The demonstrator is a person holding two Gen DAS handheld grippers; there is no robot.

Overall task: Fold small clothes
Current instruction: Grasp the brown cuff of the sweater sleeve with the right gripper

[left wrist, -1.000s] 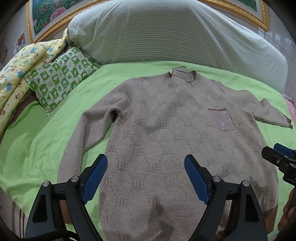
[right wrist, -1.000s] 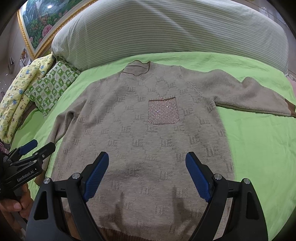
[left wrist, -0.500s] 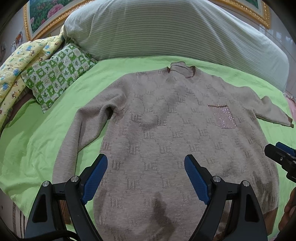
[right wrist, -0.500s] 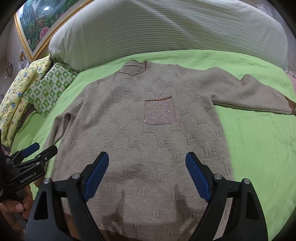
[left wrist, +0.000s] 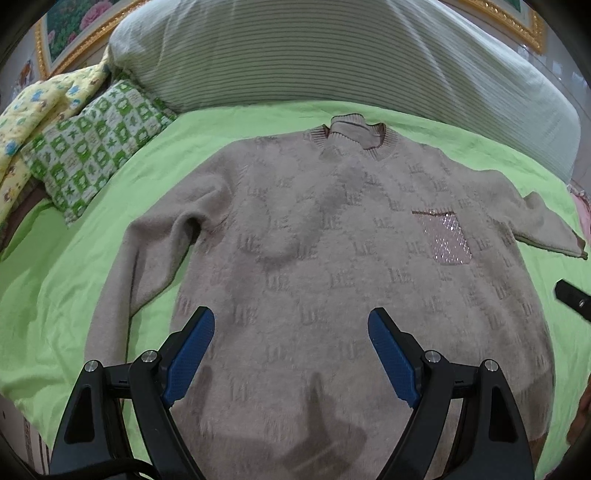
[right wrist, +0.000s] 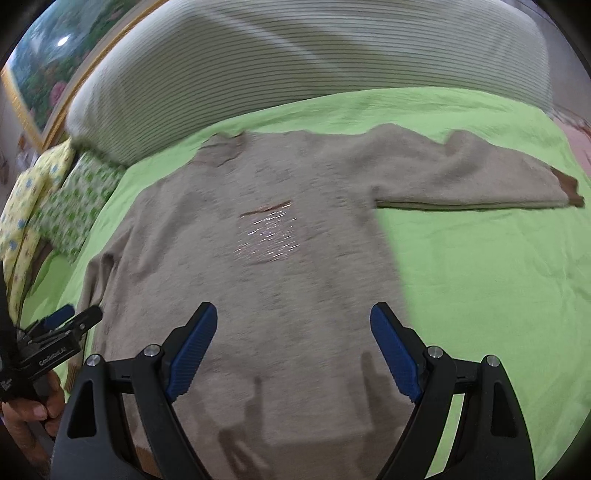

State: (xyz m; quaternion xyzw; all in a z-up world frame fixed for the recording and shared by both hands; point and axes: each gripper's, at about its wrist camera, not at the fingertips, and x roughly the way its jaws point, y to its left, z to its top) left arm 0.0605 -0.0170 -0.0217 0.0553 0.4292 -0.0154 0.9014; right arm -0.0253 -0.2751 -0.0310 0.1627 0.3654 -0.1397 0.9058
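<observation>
A beige knit sweater (left wrist: 332,258) with a sparkly chest pocket (left wrist: 445,238) lies flat, front up, on a green bedsheet (left wrist: 74,295). Its collar points to the far side. One sleeve hangs down along the left side (left wrist: 122,280); the other stretches out to the right (right wrist: 480,181). My left gripper (left wrist: 291,350) hovers open above the lower left part of the body, nothing between its blue pads. My right gripper (right wrist: 293,350) hovers open above the lower right part of the sweater (right wrist: 277,295), also empty. The right wrist view is motion-blurred.
A large striped pillow (left wrist: 332,55) lies across the head of the bed. A green checked cushion (left wrist: 96,147) and a yellow printed quilt (left wrist: 29,118) sit at the far left. A gold-framed picture (left wrist: 66,33) hangs behind. Bare green sheet (right wrist: 498,295) spreads to the right of the sweater.
Both grippers have shifted sideways over the sweater, the left one leftward and the right one rightward. The sweater itself has not moved. Both stay open.
</observation>
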